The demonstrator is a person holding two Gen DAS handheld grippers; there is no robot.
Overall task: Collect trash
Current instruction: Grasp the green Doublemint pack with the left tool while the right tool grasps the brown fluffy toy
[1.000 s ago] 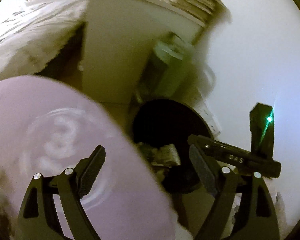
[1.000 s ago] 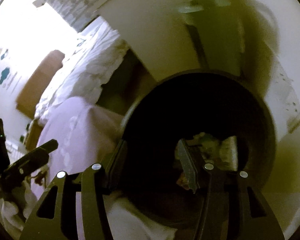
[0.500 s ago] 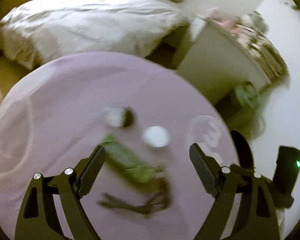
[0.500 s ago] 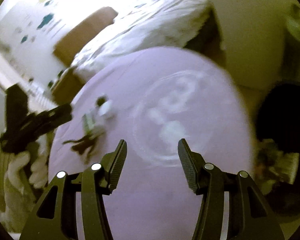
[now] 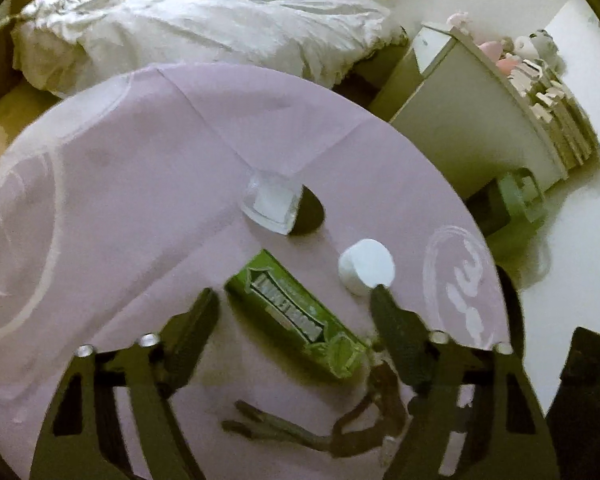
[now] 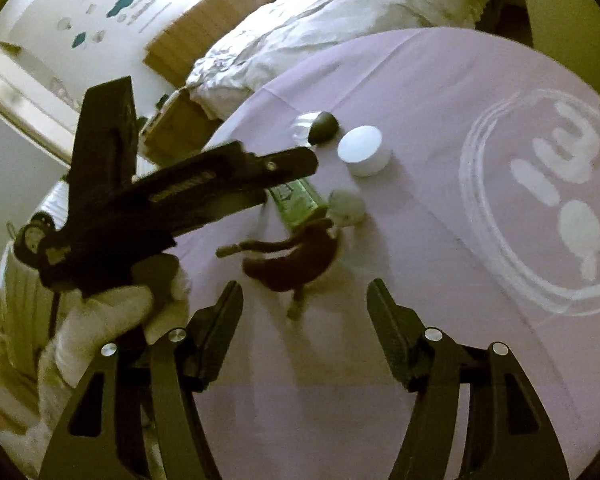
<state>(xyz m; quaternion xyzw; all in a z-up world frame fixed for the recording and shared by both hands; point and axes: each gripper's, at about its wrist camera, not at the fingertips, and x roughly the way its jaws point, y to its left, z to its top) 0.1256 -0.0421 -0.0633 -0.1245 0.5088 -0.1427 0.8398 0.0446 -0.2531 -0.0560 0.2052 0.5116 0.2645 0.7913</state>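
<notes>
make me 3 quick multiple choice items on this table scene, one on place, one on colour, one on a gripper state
1. Where does the white cap lie?
A. on the bed
B. on the purple cloth, beside the green pack
C. on the shelf

2. What colour is the pack?
A. green
B. red
C. blue

3. How is the left gripper?
A. shut on the cap
B. out of view
C. open, straddling the pack

Answers:
1 B: it rests on the cloth just right of the pack.
2 A: its wrapper is bright green.
3 C: both fingers stand clear of the pack.
</notes>
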